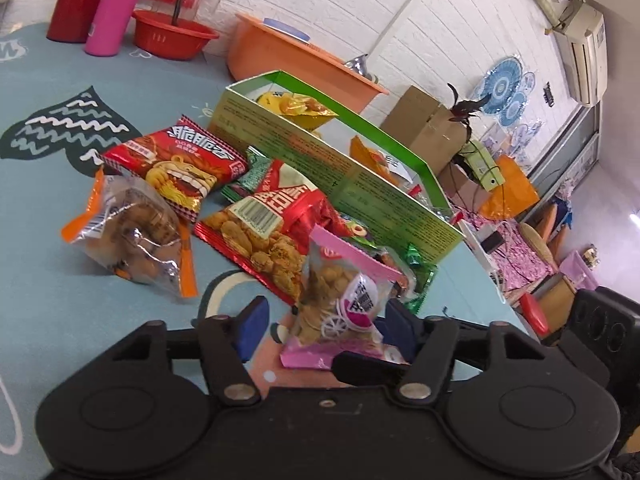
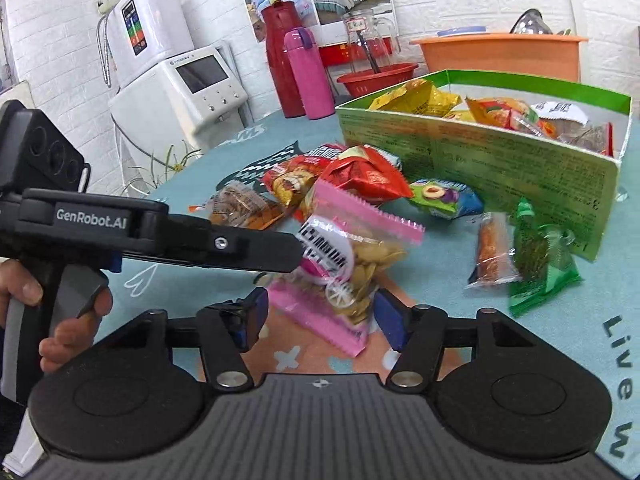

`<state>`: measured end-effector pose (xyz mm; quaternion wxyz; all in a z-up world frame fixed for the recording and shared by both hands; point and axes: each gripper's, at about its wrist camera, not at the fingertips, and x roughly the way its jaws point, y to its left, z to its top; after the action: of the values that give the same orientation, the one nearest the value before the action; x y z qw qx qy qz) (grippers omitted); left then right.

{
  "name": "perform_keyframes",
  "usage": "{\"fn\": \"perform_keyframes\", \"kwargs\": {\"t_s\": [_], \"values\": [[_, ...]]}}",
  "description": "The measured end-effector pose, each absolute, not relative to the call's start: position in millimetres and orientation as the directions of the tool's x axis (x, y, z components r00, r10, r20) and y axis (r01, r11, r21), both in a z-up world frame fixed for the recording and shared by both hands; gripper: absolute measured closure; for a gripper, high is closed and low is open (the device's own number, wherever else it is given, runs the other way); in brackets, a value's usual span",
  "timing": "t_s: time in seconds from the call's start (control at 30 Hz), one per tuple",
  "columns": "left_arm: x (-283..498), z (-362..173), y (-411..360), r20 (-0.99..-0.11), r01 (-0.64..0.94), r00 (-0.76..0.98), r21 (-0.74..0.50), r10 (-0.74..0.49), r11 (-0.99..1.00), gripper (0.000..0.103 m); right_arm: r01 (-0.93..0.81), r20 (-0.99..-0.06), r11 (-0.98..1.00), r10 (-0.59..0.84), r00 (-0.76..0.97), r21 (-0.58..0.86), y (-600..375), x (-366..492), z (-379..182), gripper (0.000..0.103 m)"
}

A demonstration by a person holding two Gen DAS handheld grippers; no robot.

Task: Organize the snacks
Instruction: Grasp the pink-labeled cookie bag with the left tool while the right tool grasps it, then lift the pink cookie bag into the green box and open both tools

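Straddling pink snack bag [image 2: 344, 276] (jaws wide).

Lived-in home, white brick walls, wall air conditioner [image 1: 585, 52], water purifier [image 2: 146, 30] (countertop type), plastic basins [image 1: 298, 62]

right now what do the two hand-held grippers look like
Both are matte black plastic. Each right hand-held gripper and left hand-held gripper has two round discs, silver pivot bolts and blue finger pads. Seen side-on, the left one carries white GenRobot.AI lettering and a grey trigger handle.
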<state>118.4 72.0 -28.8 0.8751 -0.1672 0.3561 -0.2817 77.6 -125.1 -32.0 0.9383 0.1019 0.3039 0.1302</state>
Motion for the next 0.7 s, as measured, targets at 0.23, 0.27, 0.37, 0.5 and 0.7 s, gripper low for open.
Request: {"fn": "perform_keyframes", "kwargs": {"t_s": [0.23, 0.27, 0.37, 0.5, 0.7], "values": [[126, -35, 59, -0.555, 0.388, 0.543, -0.499, -0.630, 0.775, 0.000, -0.176, -0.539, 0.940, 0.314, 0.782, 0.291, -131, 73, -33, 0.016], [127, -35, 57, -0.558, 0.390, 0.540, -0.497, -0.630, 0.775, 0.000, -0.175, -0.538, 0.940, 0.314, 0.782, 0.295, -132, 72, -32, 0.017], [129, -37, 55, -0.552, 0.396, 0.540, -0.499, -0.635, 0.771, 0.000, -0.175, -0.537, 0.937, 0.320, 0.781, 0.304, -133, 73, -33, 0.022], [129, -38, 48, -0.567, 0.401, 0.544, -0.473, -0.619, 0.785, 0.029, -0.165, -0.538, 0.936, 0.316, 0.781, 0.310, -133, 76, -33, 0.034], [116, -24, 44, -0.558, 0.379, 0.568, -0.476, -0.605, 0.794, 0.032, -0.177, -0.514, 0.946, 0.298, 0.804, 0.272, -133, 66, -28, 0.052]]}}
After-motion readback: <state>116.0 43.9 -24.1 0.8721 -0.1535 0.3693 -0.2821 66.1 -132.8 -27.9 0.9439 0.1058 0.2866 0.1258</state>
